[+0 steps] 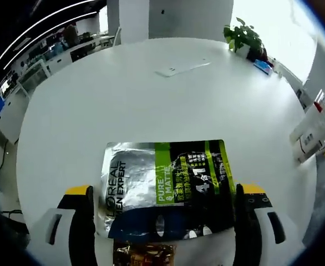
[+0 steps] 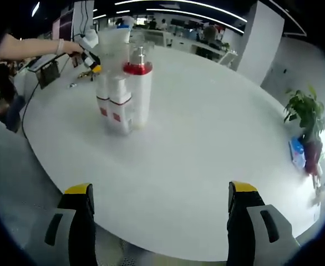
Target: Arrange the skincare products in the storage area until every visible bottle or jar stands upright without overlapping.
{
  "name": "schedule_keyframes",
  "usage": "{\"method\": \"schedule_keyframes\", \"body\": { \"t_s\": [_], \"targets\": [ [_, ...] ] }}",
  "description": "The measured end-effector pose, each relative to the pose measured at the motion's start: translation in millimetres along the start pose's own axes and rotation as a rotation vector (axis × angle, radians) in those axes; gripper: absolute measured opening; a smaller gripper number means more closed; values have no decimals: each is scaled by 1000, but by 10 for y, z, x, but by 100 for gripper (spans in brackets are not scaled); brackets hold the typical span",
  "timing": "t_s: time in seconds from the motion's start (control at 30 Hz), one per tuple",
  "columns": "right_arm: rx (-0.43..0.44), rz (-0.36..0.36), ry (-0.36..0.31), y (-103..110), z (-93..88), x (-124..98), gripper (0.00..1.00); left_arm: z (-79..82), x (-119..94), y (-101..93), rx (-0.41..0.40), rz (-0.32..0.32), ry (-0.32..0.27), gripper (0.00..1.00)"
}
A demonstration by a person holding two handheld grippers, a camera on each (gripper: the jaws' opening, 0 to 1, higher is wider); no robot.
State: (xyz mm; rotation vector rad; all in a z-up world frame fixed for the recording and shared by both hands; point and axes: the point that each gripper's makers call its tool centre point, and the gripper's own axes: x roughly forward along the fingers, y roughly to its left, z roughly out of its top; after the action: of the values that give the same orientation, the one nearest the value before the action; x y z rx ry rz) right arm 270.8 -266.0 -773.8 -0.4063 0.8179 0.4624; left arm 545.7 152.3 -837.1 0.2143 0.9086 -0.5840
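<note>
The white bottles (image 2: 121, 97) already stand upright on the desk (image 2: 207, 144). The L'Oreal pouch (image 1: 165, 185) lies flat, unhandled, between the released left fingers (image 1: 79, 221). The right gripper (image 2: 160, 224) is released too.

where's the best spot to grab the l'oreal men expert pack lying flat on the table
Probably by its near short edge. The L'Oreal Men Expert pack lies flat on the white table, face up, between the open jaws of the left gripper. Lying flat, its face gives the jaws nothing to pinch, so come in low from the near side and close across that edge.
</note>
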Motion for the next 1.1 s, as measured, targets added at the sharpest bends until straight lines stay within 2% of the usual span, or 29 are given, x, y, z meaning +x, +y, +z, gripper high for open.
{"method": "schedule_keyframes", "body": {
  "t_s": [0.1, 0.27, 0.4, 0.73, 0.93, 1.1],
  "targets": [
    [-4, 3, 3, 9, -1, -1, 100, -20, -3, -47, 1, -8, 24, 100],
    [-11, 7, 5, 25, 11, -1, 100, -92, 24, -79, 65, 19, 77, 100],
    [-19, 13, 7, 47, 16, 0, 100, -53, 27, -75, 48, 16, 78, 100],
    [-34, 18, 12, 57, 14, -5, 100, -51, 94, -147, 71, 23, 110, 100],
    [-39, 19, 14, 38, 4, 3, 100, -40, 73, -178, 65, 22, 98, 100],
    [-42, 21, 15, 39, 4, 5, 100, -29, 58, -190, 92, 12, 79, 100]
  ]
}}
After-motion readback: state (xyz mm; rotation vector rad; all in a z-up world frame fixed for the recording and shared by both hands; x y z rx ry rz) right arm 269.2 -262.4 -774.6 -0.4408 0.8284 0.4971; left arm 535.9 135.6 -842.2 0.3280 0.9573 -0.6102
